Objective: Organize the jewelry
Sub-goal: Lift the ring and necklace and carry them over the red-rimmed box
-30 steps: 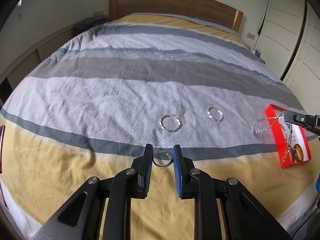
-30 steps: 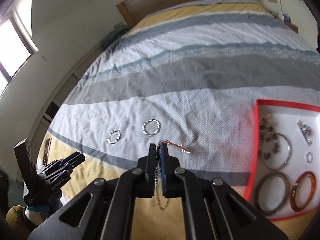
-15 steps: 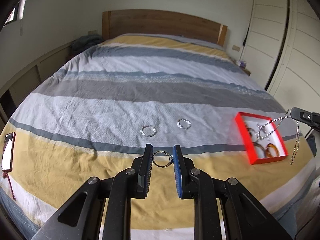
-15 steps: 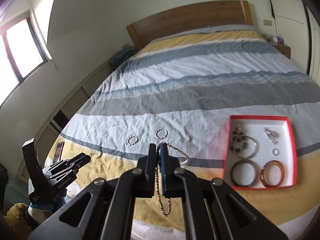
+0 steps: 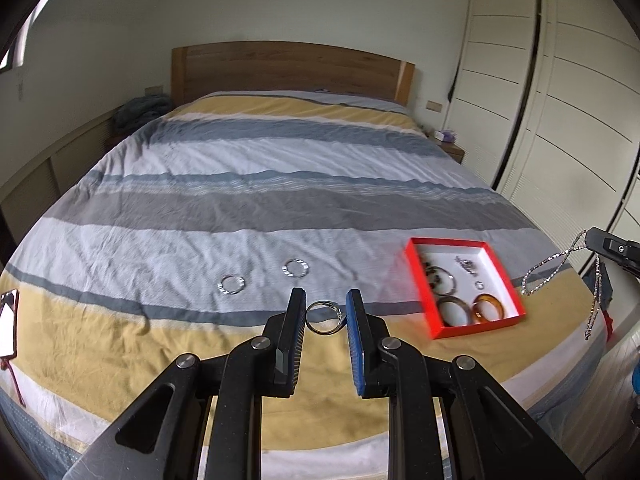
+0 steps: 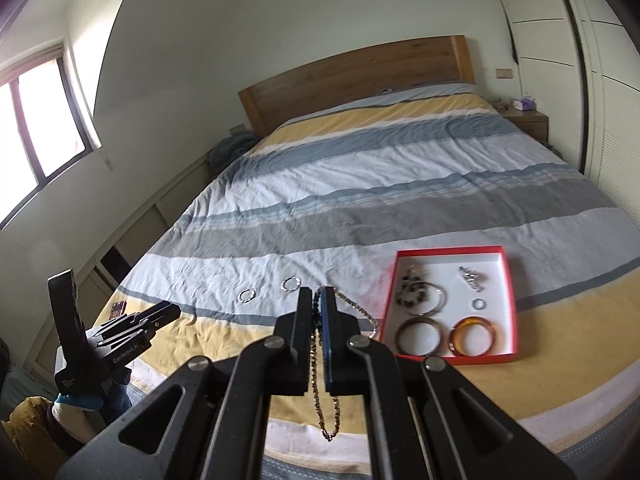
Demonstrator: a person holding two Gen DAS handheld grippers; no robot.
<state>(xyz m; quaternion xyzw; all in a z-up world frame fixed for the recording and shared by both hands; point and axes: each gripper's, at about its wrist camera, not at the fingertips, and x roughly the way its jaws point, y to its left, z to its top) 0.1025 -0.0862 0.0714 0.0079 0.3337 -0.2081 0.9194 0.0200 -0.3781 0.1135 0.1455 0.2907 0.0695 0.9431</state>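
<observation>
Silver shows in both claws, each lifted clear of the bed: the left gripper [image 5: 325, 316], jaws narrowly parted, pinches a thin ring [image 5: 323, 317] held on edge, its face toward the camera; the right gripper [image 6: 317, 308], clamped tight, grips a chain [image 6: 325, 396] that dangles lengthwise, straight down. I'd judge this the carry stage. Next, each piece needs lowering into the red box [image 6: 513, 304] on the near right. Farther off, two rings [image 5: 231, 284] lie on the striped bedspread [image 5: 280, 184].

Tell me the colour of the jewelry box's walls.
The jewelry box has red walls with a white inside, clearest in the right wrist view.
</observation>
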